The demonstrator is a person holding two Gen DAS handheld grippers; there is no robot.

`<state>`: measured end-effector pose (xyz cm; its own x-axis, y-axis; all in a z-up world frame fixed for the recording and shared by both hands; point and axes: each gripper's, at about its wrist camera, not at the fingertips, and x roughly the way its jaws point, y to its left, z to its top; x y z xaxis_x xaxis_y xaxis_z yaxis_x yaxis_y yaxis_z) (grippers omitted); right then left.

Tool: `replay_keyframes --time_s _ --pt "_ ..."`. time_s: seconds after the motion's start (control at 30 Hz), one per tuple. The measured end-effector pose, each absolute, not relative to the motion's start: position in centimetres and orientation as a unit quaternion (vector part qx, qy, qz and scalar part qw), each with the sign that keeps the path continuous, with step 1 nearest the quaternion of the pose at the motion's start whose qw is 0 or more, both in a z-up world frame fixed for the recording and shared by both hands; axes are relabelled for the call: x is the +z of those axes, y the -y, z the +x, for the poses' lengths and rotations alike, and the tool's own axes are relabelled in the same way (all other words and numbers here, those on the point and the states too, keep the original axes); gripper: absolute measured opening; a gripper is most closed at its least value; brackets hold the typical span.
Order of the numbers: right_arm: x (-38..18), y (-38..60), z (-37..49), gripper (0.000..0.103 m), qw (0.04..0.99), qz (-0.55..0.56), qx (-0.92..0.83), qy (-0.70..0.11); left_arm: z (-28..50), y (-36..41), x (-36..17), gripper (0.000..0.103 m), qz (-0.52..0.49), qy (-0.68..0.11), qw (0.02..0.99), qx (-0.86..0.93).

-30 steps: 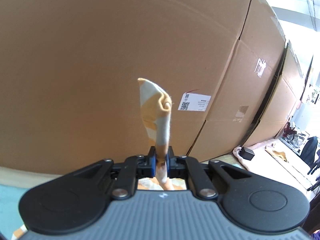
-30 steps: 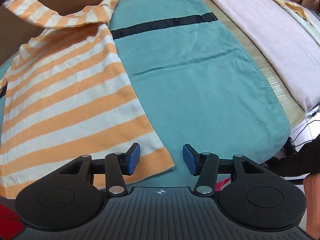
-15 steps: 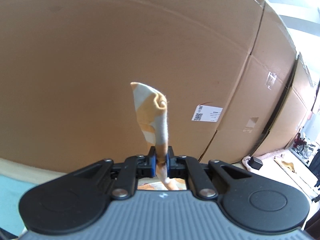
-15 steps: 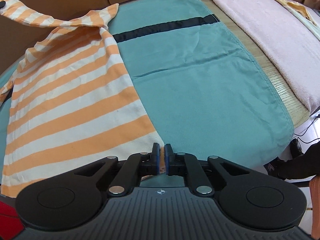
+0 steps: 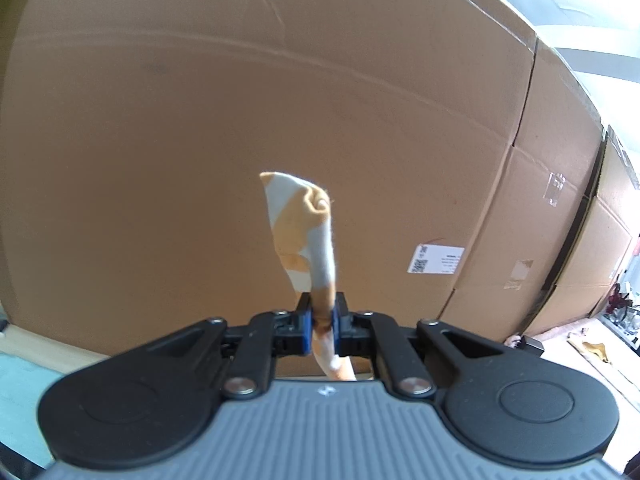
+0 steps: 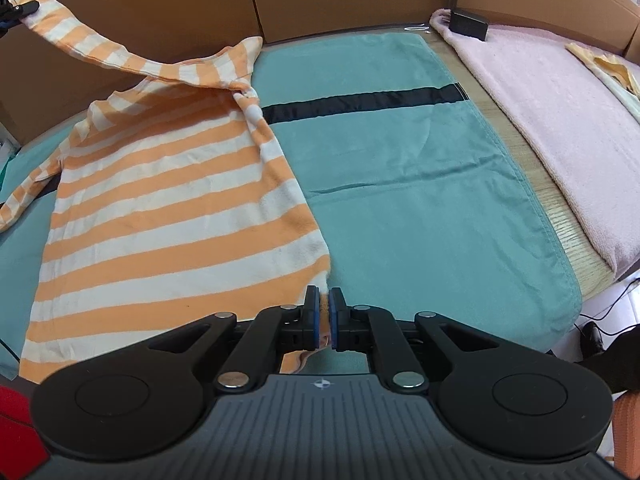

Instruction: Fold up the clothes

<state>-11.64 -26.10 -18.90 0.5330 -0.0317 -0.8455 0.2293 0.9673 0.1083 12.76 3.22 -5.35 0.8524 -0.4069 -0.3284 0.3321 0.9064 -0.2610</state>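
Note:
An orange-and-white striped shirt [image 6: 160, 208] lies spread on a teal cloth [image 6: 420, 184] over the table. My right gripper [image 6: 325, 312] is shut on the shirt's near right hem corner, which is lifted a little off the cloth. My left gripper [image 5: 321, 320] is shut on the shirt's far corner [image 5: 304, 232]; the pinched fabric stands up above the blue pads against the cardboard boxes. In the right wrist view that far corner [image 6: 28, 4] is raised at the top left, with the left gripper's tip [image 6: 12, 10] just showing.
Large cardboard boxes [image 5: 280, 120] wall off the far side of the table. A pink towel [image 6: 560, 112] lies to the right with a black box [image 6: 468, 24] on its far end and a yellow cloth [image 6: 612, 68] beyond. Cables [image 6: 608, 320] hang past the right table edge.
My right gripper closed on the shirt's near hem corner and raised it slightly. My left gripper rose with the far corner, pulling that end of the shirt up and stretching it.

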Motion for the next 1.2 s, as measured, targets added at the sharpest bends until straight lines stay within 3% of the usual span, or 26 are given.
replay_keyframes --time_s 0.47,0.8,1.2 --pt "-18.0 18.7 -11.0 0.006 0.876 0.026 0.053 -0.479 12.7 -9.0 -4.4 0.004 -0.110 -0.179 0.967 -0.142" --pt "-20.4 15.8 -10.3 0.006 0.848 -0.034 0.088 -0.521 13.2 -9.8 -6.9 0.005 -0.099 -0.222 0.960 -0.140" --pt "-17.1 19.4 -10.2 0.006 0.857 0.136 0.115 -0.484 14.4 -9.1 -1.9 0.005 -0.109 -0.153 0.968 -0.169"
